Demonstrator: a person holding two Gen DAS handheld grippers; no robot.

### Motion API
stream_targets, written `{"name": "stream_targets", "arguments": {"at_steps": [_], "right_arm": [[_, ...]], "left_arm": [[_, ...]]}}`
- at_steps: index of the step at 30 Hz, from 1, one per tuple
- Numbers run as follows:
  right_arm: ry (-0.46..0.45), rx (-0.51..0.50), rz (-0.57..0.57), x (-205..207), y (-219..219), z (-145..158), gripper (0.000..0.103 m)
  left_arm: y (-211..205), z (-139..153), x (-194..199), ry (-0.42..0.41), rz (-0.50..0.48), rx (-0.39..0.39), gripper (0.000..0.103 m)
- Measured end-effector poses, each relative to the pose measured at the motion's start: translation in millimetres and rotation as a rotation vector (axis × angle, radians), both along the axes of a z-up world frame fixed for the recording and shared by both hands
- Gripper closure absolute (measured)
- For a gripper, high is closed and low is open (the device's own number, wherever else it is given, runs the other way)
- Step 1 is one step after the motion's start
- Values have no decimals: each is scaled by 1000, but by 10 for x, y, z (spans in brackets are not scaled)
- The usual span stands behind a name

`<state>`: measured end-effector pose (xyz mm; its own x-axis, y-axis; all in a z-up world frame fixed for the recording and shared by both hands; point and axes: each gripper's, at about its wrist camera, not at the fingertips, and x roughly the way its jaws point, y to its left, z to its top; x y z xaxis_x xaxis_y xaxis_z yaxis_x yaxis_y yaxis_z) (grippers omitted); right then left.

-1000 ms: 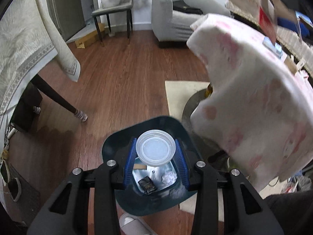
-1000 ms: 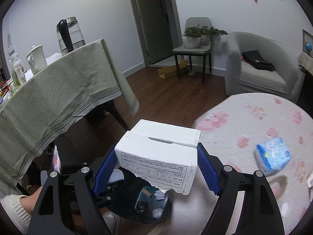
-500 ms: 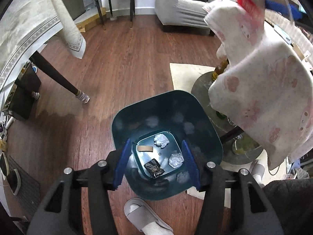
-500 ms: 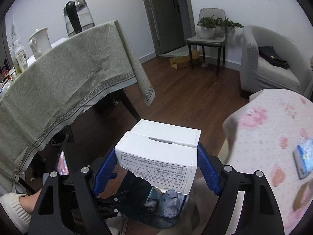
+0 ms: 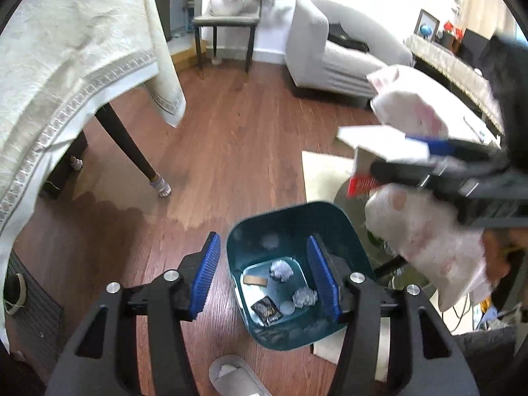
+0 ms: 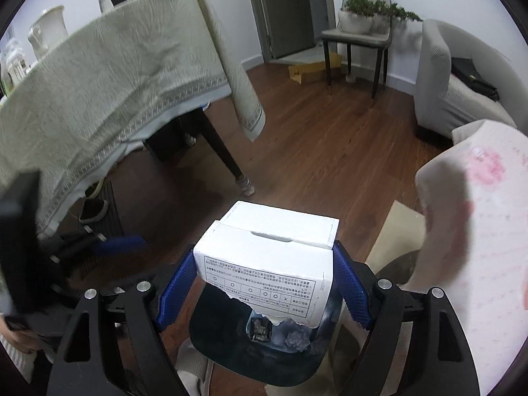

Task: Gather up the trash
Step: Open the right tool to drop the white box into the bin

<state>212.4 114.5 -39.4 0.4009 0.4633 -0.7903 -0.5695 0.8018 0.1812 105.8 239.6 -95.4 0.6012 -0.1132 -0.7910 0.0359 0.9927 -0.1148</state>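
A teal trash bin [image 5: 343, 231] stands on the wood floor and holds crumpled paper, a dark wrapper and a small round lid. My left gripper [image 5: 267, 283] is open and empty above the bin's left side. My right gripper [image 6: 264, 283] is shut on a white cardboard box [image 6: 267, 247] with a torn lower edge, held right above the bin [image 6: 217, 340]. The box [image 5: 379, 145] and the right gripper also show in the left wrist view, above and right of the bin.
A table with a beige cloth [image 5: 66, 66] stands at the left. A round table with a pink-patterned cloth [image 6: 488, 231] is at the right. A grey slipper [image 5: 231, 376] lies in front of the bin. A chair and grey sofa [image 5: 336, 52] stand at the back.
My left gripper let go of the clear round lid, which now lies in the bin, and drew back left. My right gripper brought the white box over the bin.
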Motion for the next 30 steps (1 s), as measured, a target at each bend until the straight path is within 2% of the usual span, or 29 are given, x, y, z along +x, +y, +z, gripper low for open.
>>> {"name": "stream_targets", "arguments": {"at_steps": [5, 20, 26, 30], "right_arm": [[29, -53, 12, -10, 103, -224, 22], [115, -167, 52, -61, 266, -786, 22], [146, -237, 82, -144, 326, -1069, 20], [148, -245, 84, -197, 325, -1076, 16]], "left_arm": [[65, 208, -30, -60, 10, -5, 49], [79, 666, -77, -162, 54, -83, 65], [-42, 867, -113, -217, 26, -95, 66], [-136, 907, -114, -231, 13, -84, 66]]}}
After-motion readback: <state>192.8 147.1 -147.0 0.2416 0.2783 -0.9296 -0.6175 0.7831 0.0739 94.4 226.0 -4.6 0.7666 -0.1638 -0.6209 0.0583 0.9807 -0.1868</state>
